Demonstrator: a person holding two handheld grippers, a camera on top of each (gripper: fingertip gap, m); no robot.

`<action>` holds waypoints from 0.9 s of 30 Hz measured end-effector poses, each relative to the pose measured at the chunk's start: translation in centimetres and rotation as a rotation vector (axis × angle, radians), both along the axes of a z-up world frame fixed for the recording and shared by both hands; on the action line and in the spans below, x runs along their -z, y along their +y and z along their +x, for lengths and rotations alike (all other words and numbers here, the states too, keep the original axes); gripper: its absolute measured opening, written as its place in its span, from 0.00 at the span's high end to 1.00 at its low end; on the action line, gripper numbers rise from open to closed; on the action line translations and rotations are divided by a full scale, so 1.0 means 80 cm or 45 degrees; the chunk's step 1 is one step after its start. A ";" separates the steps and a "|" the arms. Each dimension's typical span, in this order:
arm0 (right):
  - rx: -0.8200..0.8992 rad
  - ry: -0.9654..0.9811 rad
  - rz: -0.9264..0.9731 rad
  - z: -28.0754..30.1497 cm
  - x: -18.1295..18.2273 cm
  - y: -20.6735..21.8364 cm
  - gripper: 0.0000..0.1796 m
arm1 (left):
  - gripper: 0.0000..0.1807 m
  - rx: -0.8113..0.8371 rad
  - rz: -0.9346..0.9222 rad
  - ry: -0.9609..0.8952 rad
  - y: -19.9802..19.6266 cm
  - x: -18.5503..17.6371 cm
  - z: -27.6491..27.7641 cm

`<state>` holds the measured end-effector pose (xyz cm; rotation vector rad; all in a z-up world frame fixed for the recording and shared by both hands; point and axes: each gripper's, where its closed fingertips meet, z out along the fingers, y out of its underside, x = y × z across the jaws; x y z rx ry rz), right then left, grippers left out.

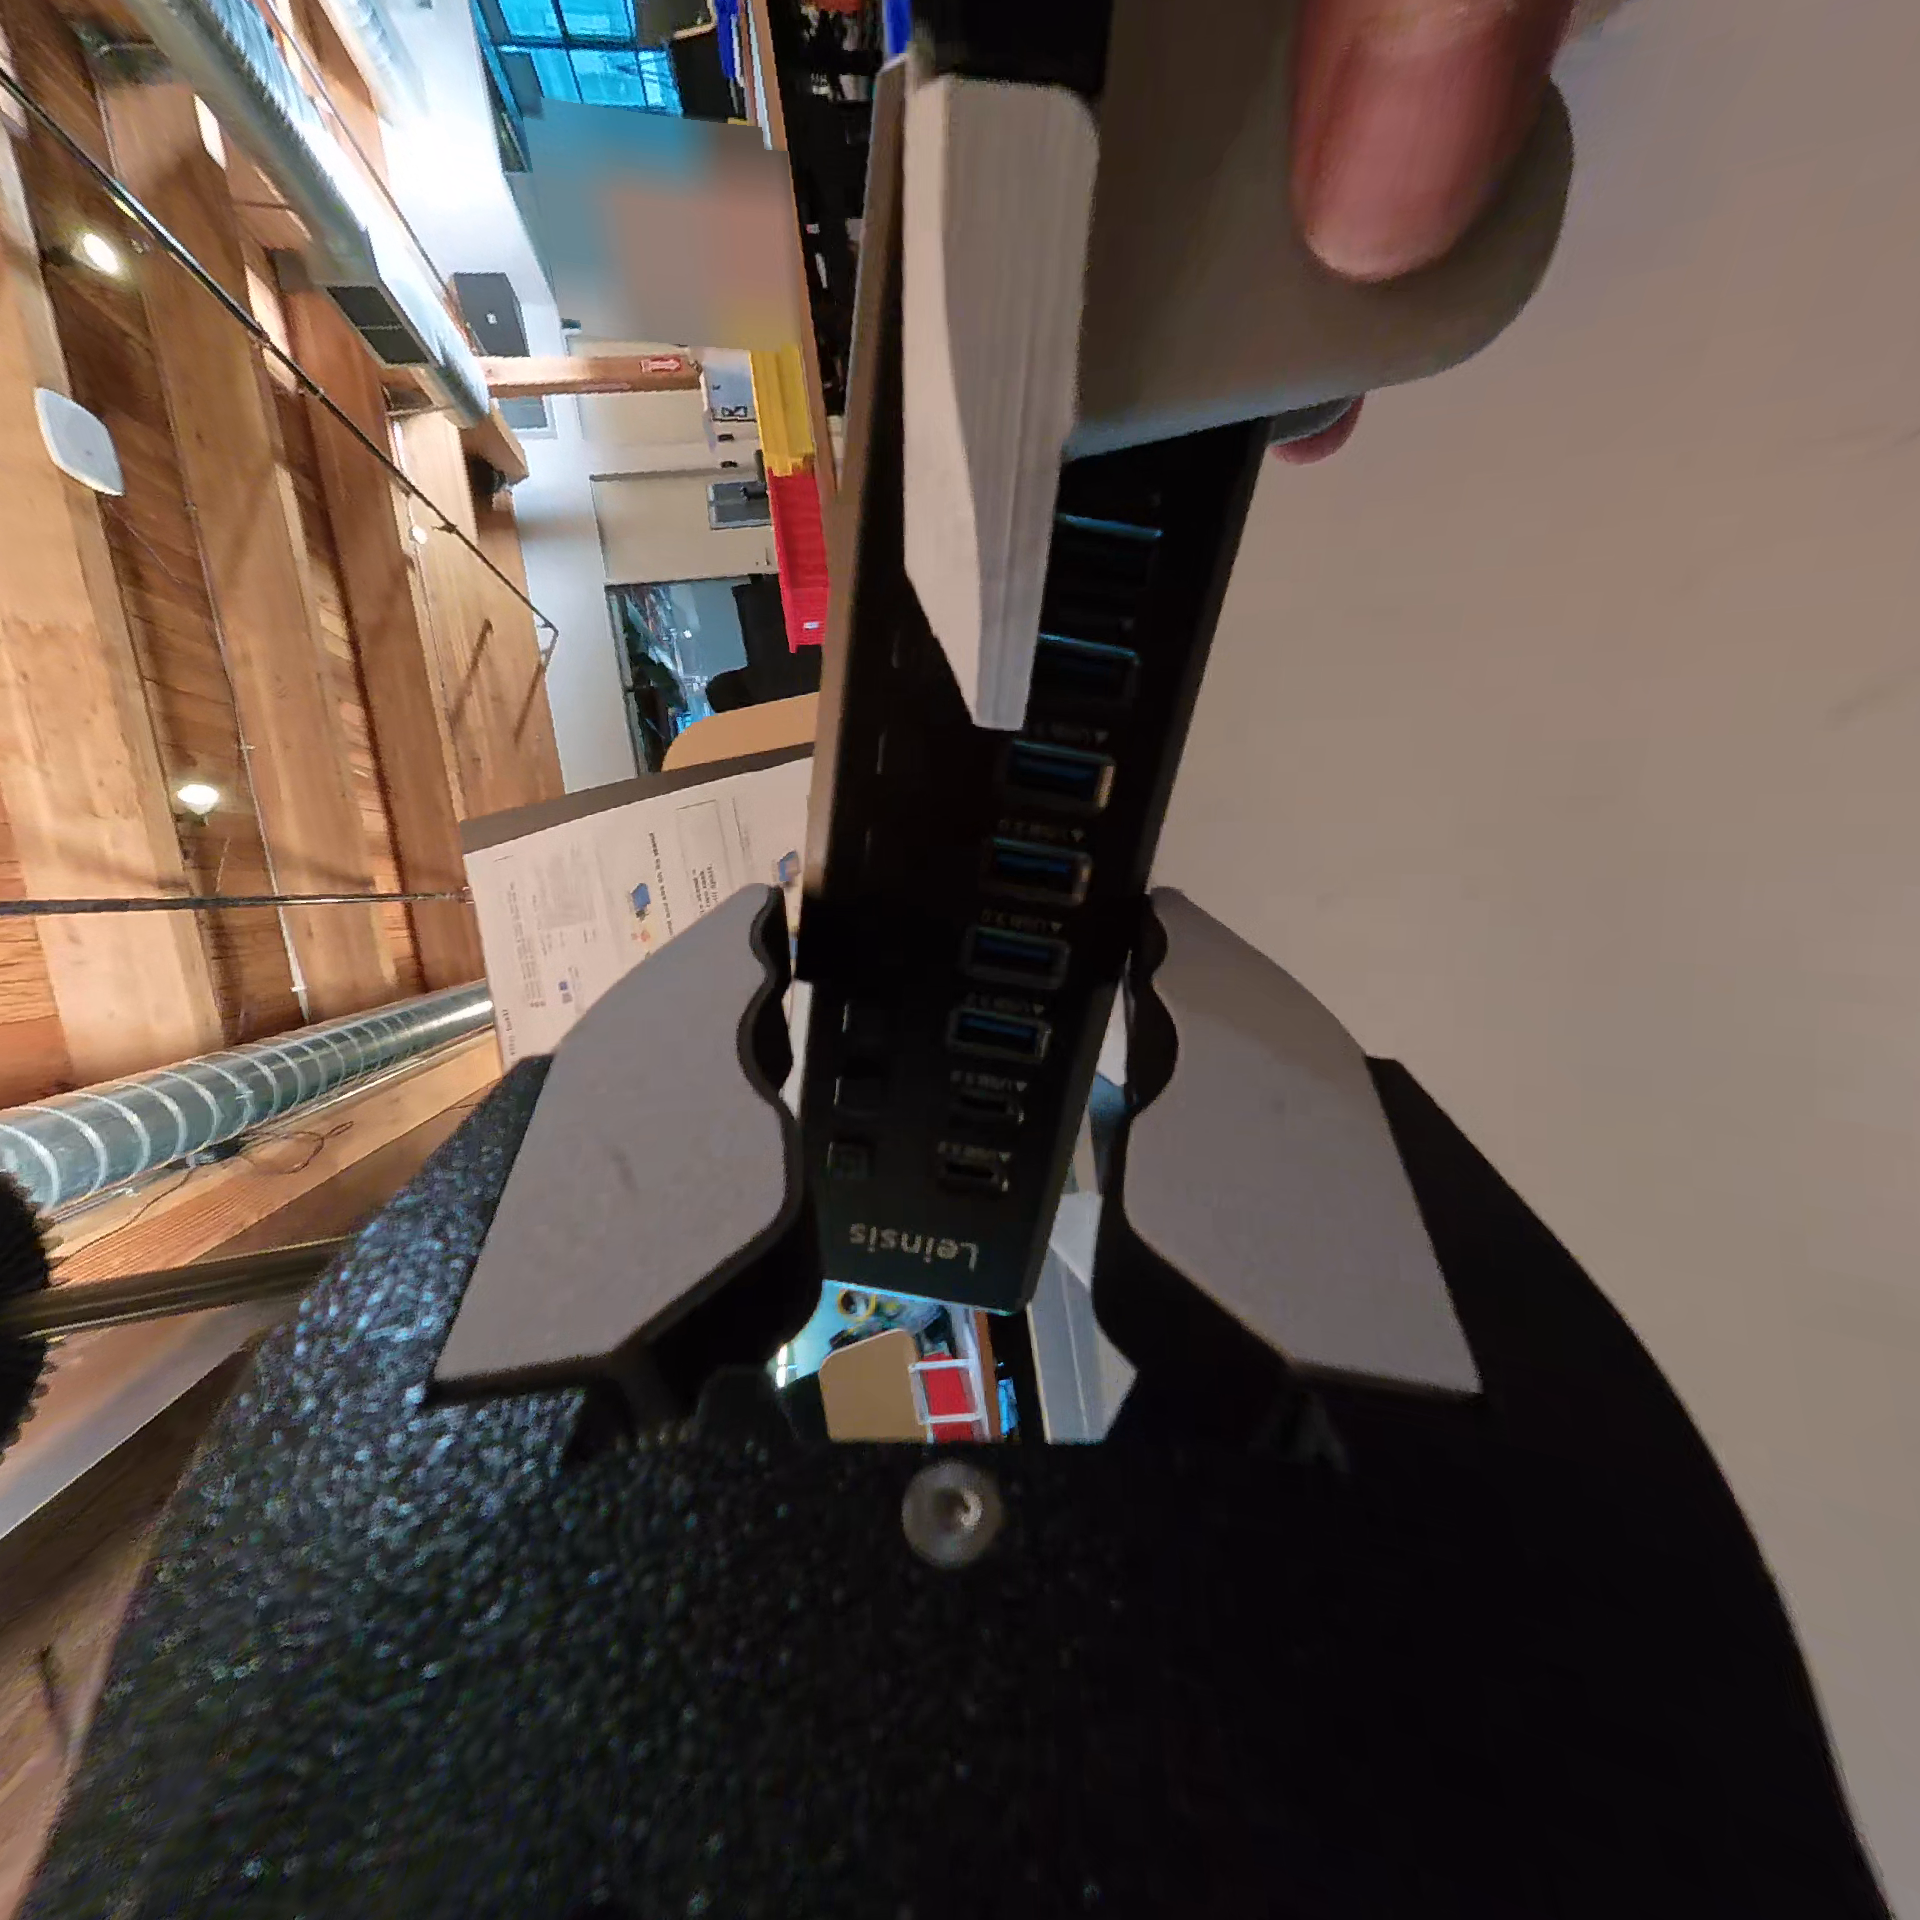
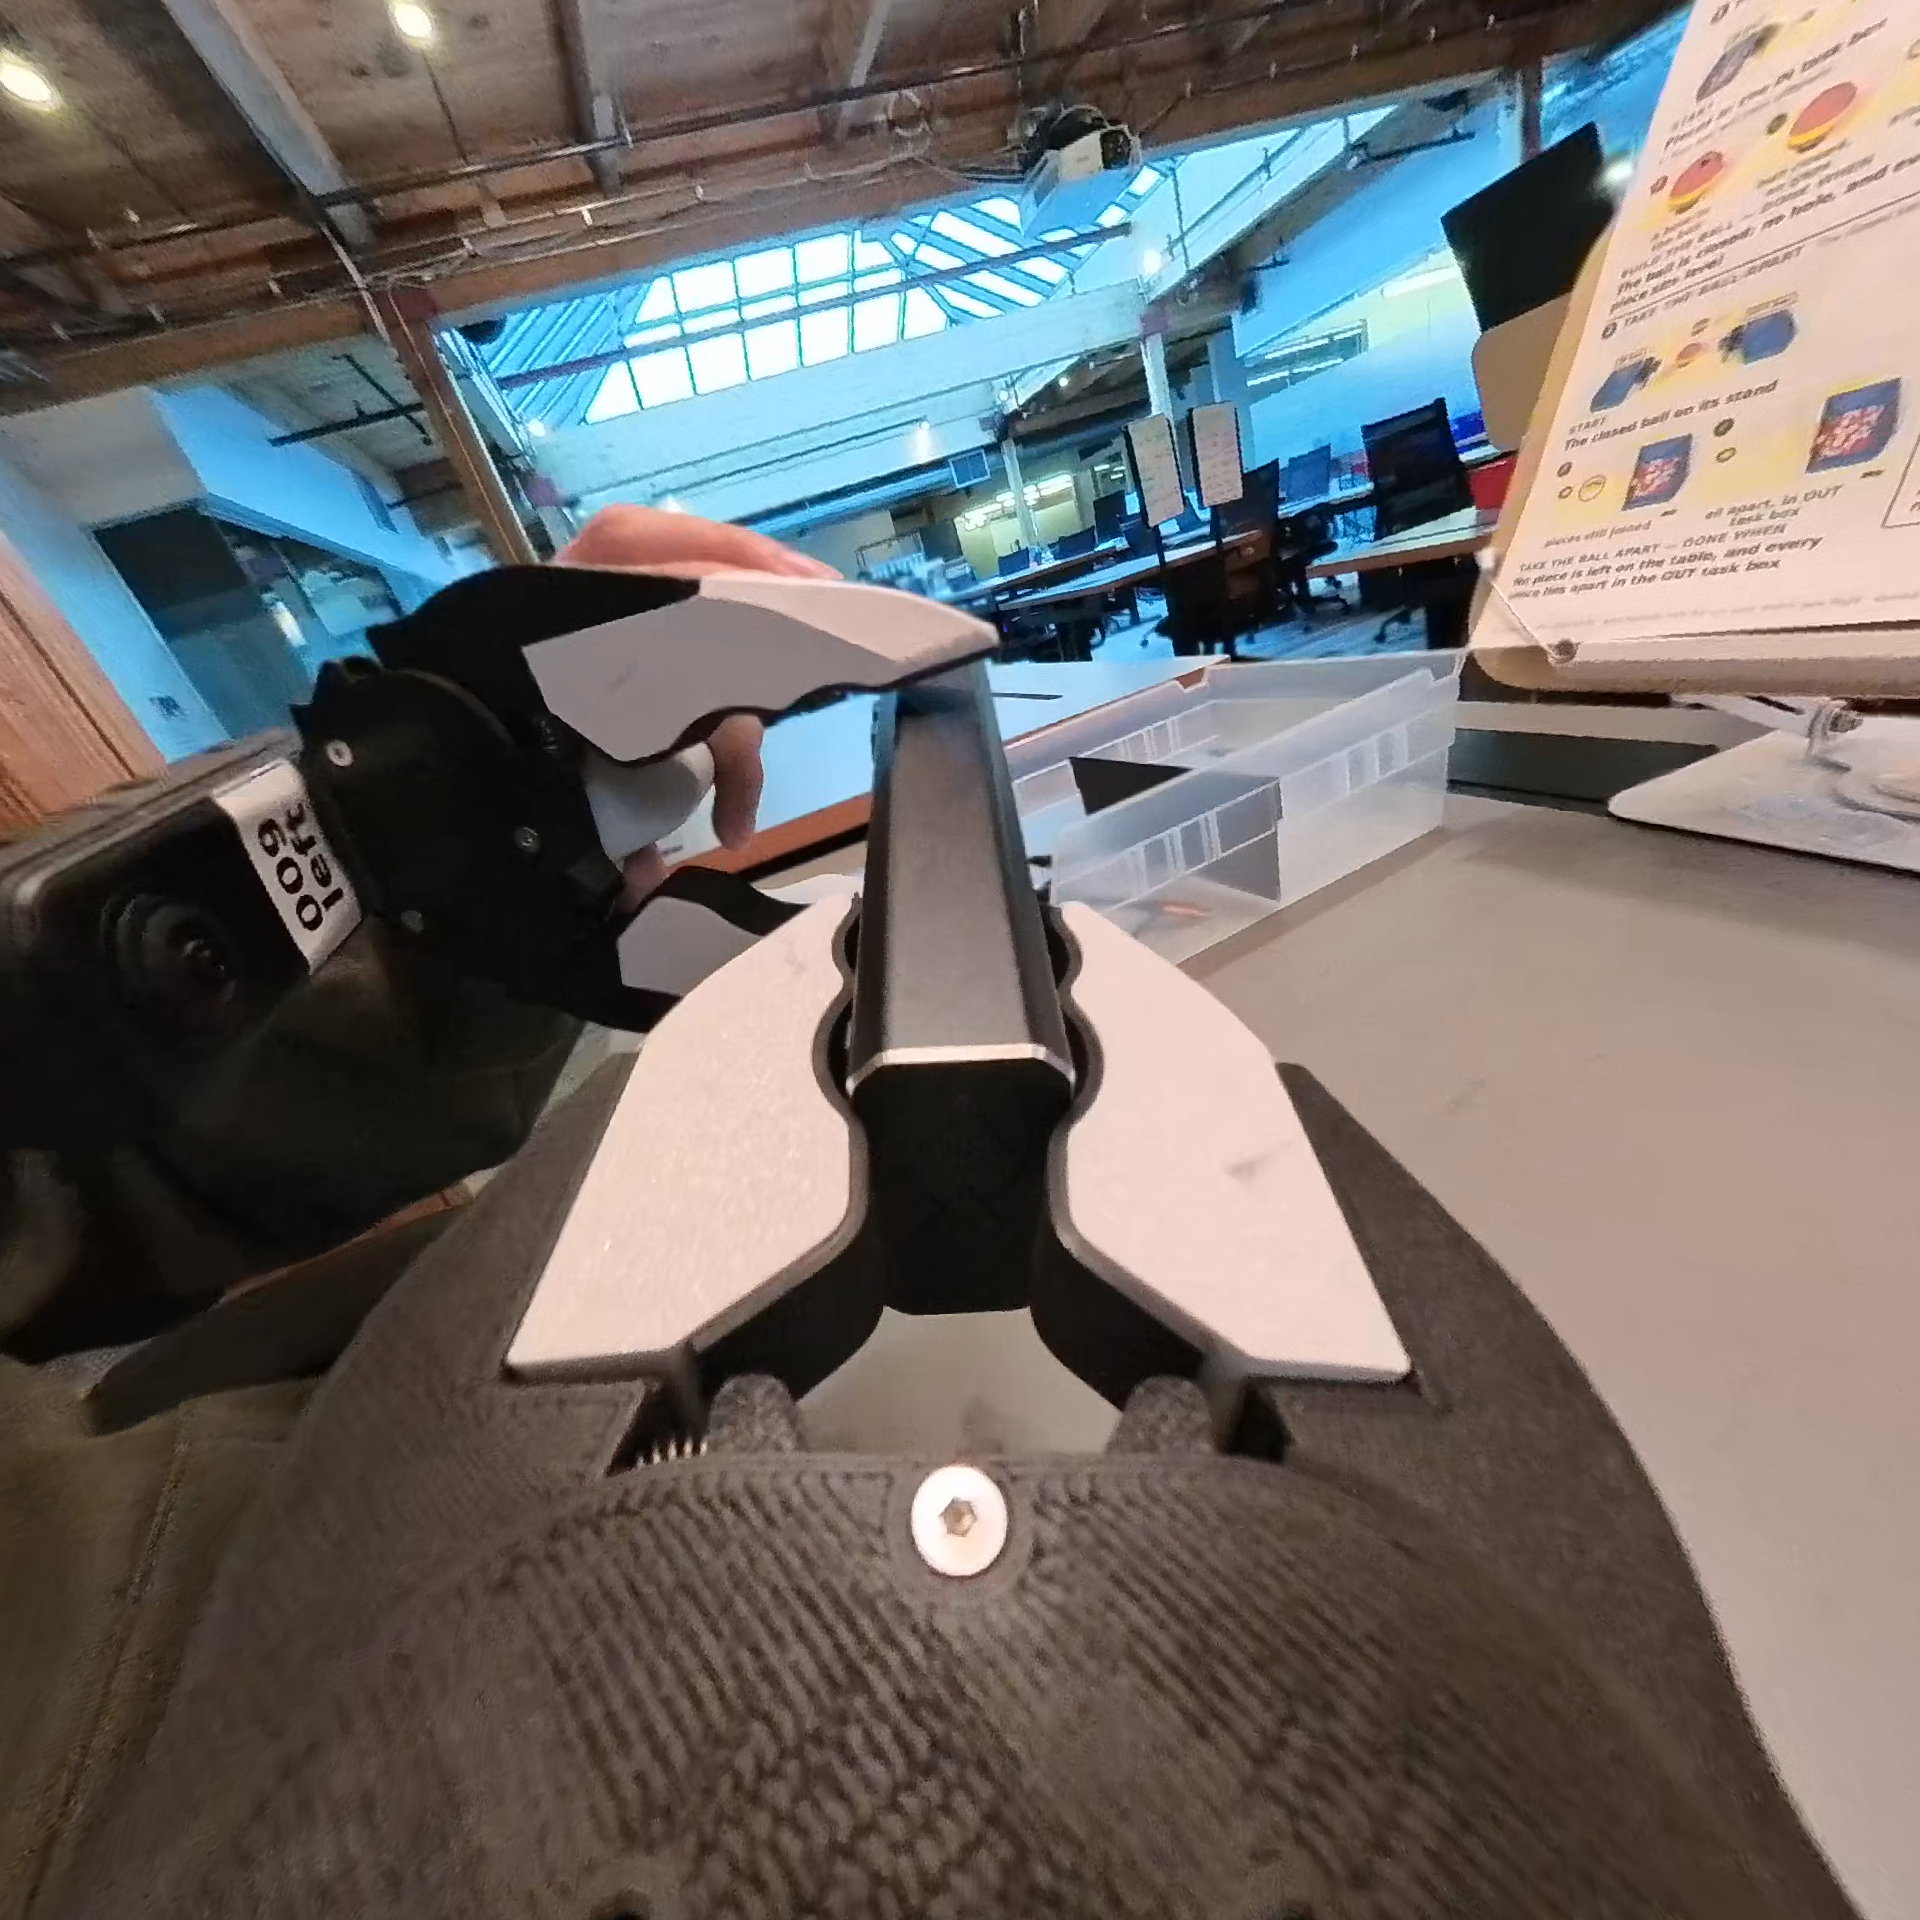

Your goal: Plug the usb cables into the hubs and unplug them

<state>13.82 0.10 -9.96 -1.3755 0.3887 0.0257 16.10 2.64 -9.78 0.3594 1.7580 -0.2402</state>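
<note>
A long black usb hub [image 1: 935, 1195] with a row of several blue ports is held in the air by both grippers. My left gripper [image 1: 961, 935] is shut on one end of it, near the small ports. In the right wrist view the hub [image 2: 945, 831] runs away from the camera, and my right gripper [image 2: 956, 935] is shut on its near end. The right gripper's grey finger [image 1: 987, 364] lies across the hub's far end in the left wrist view. The left gripper's finger [image 2: 727, 644] clamps the far end in the right wrist view. No cable is in view.
A grey table [image 2: 1558, 1091] lies below. A clear plastic compartment tray [image 2: 1247, 790] sits behind the hub. A printed instruction sheet on a stand [image 2: 1714, 364] is at the right. A person's thumb [image 1: 1403, 135] rests on the right gripper's handle. My left and right fingertips are right by each other.
</note>
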 end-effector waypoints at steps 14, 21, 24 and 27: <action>0.032 -0.107 0.169 0.010 -0.037 -0.042 0.82 | 0.58 0.140 -1.922 1.109 0.039 -0.011 -0.033; -0.175 0.008 0.281 -0.024 -0.026 -0.008 0.82 | 0.74 0.911 -2.384 1.588 0.015 -0.018 -0.055; -0.190 0.058 0.312 -0.028 -0.022 0.004 0.82 | 0.79 1.046 -2.344 1.577 0.005 -0.025 -0.066; -0.218 0.064 0.283 -0.034 -0.014 0.014 0.82 | 0.85 1.064 -2.383 1.520 0.004 -0.023 -0.062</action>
